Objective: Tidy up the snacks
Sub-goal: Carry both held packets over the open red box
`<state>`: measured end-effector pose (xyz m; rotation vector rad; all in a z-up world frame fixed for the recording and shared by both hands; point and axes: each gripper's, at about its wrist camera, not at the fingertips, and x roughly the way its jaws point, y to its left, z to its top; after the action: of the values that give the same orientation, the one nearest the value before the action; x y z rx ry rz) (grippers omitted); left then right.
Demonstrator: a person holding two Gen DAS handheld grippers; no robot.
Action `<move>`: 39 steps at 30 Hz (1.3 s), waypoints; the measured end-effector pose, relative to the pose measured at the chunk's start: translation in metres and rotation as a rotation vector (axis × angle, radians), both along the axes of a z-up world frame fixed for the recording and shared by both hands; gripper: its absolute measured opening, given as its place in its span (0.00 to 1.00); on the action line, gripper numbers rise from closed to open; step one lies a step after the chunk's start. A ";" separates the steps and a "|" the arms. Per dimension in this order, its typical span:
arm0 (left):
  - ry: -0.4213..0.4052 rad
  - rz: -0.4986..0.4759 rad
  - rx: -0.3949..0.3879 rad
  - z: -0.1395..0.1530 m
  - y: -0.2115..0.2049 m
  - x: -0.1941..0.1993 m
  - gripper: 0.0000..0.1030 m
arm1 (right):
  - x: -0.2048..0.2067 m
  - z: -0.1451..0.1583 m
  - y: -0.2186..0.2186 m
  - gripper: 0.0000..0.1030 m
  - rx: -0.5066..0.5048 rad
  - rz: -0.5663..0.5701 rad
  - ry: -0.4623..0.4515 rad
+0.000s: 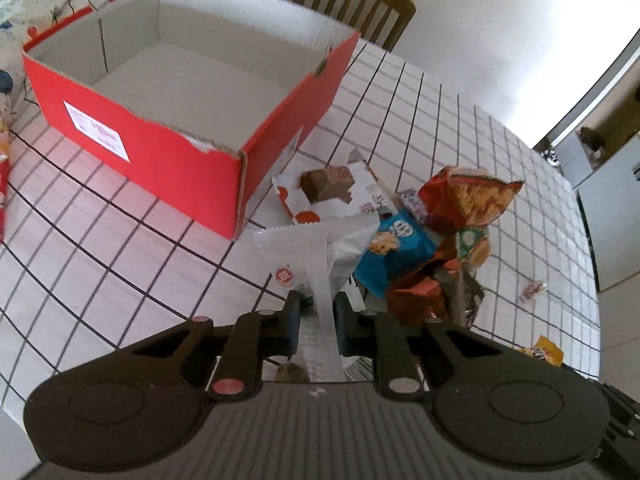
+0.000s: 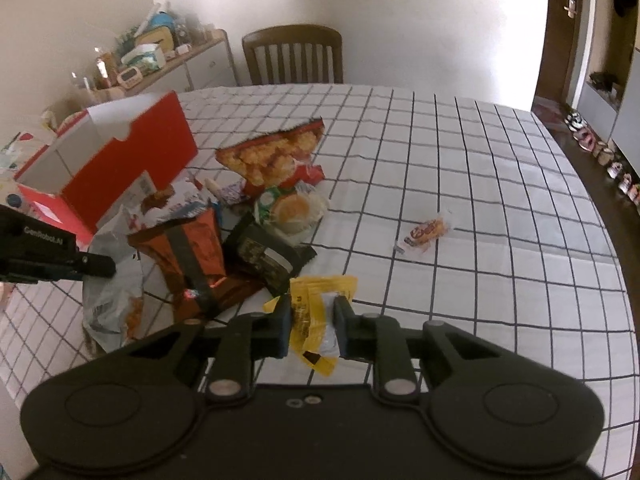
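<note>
Left tongs [image 1: 316, 312] are clamping a silver bag [image 1: 320, 248] beside the snack pile [image 1: 432, 240], near the empty red box [image 1: 160, 148]. Right tongs [image 2: 312, 320] are pinching a crumpled yellow packet [image 2: 316, 312] near the surface [image 2: 480, 200] edge.

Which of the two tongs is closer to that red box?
Left. The left tongs, gripping a silver-white snack bag, sit just before the red box; the right tongs hold a yellow packet beyond the pile.
</note>
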<state>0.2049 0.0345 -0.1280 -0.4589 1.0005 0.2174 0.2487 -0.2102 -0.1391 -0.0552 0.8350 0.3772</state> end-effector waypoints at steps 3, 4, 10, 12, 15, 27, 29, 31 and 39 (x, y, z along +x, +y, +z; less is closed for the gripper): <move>-0.021 -0.002 0.001 0.012 0.002 -0.005 0.16 | -0.005 0.010 -0.001 0.20 0.010 0.014 -0.011; -0.028 -0.005 -0.003 0.017 0.003 -0.008 0.16 | -0.007 0.013 -0.001 0.20 0.011 0.016 -0.015; -0.027 -0.034 -0.005 0.038 0.013 -0.016 0.16 | -0.017 0.039 0.008 0.20 0.038 0.070 -0.041; -0.031 -0.043 -0.007 0.045 0.018 -0.018 0.16 | -0.018 0.049 0.014 0.20 0.045 0.094 -0.043; -0.055 -0.072 0.007 0.060 0.024 -0.023 0.16 | -0.019 0.064 0.025 0.20 0.055 0.123 -0.044; -0.121 -0.125 0.054 0.114 0.084 -0.022 0.16 | -0.024 0.117 0.097 0.20 0.051 0.243 -0.130; -0.121 -0.123 0.068 0.118 0.096 -0.019 0.16 | -0.023 0.121 0.116 0.20 0.032 0.269 -0.150; -0.122 -0.132 0.093 0.123 0.108 -0.013 0.16 | -0.022 0.123 0.134 0.20 0.013 0.278 -0.167; -0.143 -0.140 0.199 0.135 0.150 0.014 0.16 | 0.001 0.133 0.194 0.20 0.016 0.289 -0.176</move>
<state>0.2191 0.1849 0.0065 -0.2188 0.8572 0.1538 0.2492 -0.0164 -0.0057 -0.1930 0.6498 0.6420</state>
